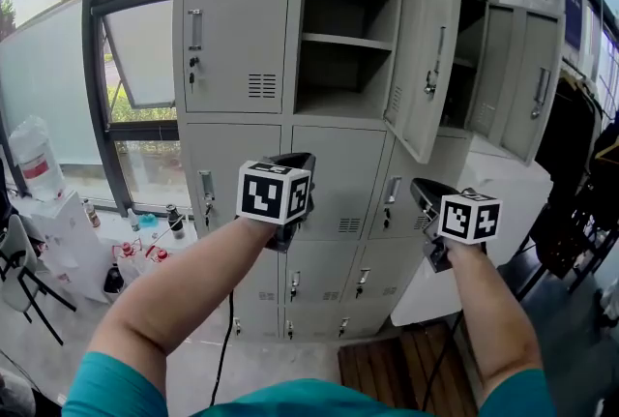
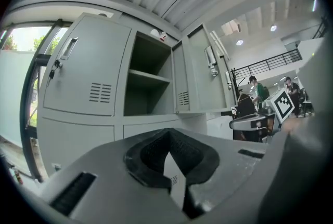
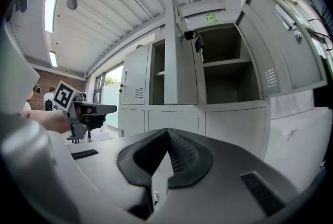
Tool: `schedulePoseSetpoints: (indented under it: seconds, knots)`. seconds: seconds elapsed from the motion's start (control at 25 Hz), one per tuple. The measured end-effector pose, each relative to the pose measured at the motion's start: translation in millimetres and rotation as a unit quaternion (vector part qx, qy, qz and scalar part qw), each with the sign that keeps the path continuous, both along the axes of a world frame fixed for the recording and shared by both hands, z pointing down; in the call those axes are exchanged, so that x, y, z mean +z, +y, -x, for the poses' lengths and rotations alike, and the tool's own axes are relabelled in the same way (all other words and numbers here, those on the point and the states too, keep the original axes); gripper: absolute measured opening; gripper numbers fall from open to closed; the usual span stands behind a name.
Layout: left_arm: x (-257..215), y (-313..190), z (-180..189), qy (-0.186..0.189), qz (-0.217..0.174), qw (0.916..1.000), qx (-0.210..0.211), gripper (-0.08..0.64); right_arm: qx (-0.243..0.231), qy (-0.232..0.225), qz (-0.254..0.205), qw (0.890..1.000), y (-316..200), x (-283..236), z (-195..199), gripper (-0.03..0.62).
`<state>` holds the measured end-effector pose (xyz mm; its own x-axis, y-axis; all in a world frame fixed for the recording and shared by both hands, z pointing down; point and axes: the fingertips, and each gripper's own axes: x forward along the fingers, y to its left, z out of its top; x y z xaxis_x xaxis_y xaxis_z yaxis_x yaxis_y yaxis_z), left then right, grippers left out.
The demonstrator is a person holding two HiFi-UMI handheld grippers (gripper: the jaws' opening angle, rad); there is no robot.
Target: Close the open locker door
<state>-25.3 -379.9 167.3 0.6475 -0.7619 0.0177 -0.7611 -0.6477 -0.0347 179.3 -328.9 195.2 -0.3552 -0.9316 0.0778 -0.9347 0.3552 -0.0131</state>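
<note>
Both our left gripper [image 1: 295, 162] and right gripper [image 1: 426, 191] are clenched empty, short of the locker [image 1: 237, 28]; we judge this the approach, next pushing its open door [image 1: 426, 57] shut

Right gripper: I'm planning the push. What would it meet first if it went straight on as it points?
Probably the open grey metal locker door, near its lower edge, almost edge-on ahead of the right gripper. Depth is unclear; slightly lower it would meet the closed grey locker fronts beneath.
</note>
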Motion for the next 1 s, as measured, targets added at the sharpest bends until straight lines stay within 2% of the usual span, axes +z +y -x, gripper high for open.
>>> schedulePoseSetpoints:
  seconds: [0.2,0.48,0.8,1.0]
  knots:
    - [-40,25,-47,0.001,-0.024,0.9988,0.042,0.000,0.006,0.004,-0.011,1.000,17,-18,-15,-0.009]
    - [-67,63,-128,-0.007,-0.040,0.9934,0.107,0.000,0.023,0.001,-0.013,1.000,37,-21,-42,-0.009]
    - [-72,83,-189,-0.019,-0.047,0.9886,0.142,0.000,0.071,-0.002,-0.009,0.997,67,-15,-96,-0.009]
    - [-72,101,-216,-0.041,-0.068,0.9841,0.159,0.002,0.103,-0.006,-0.005,0.995,87,-8,-130,-0.009]
